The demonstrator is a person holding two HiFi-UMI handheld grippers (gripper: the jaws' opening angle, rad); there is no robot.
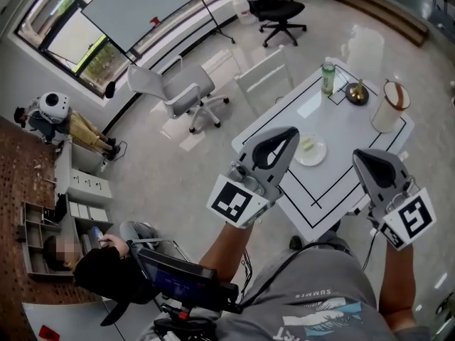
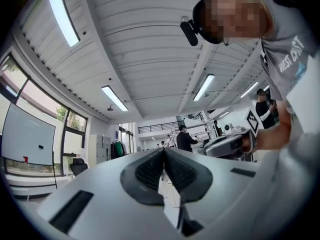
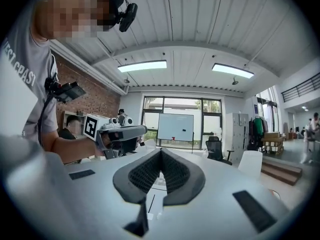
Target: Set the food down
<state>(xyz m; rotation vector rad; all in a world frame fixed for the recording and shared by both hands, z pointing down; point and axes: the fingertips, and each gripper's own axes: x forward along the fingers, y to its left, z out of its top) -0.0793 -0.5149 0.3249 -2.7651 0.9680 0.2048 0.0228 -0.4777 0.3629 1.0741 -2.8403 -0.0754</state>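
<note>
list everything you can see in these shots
table: one, white with black lines, centre right
plate: one, white, on the table
food: one piece, pale, on the plate
bottle: one, green, table's far edge
dish: one, dark, beside the bottle
jug: one, white, table's far right
white chairs: two, left of the table
black chair: one, top
board: one, white, upper left
seated person: one, dark top, lower left
left gripper: one, grey, shut, empty
right gripper: one, grey, shut, empty
</note>
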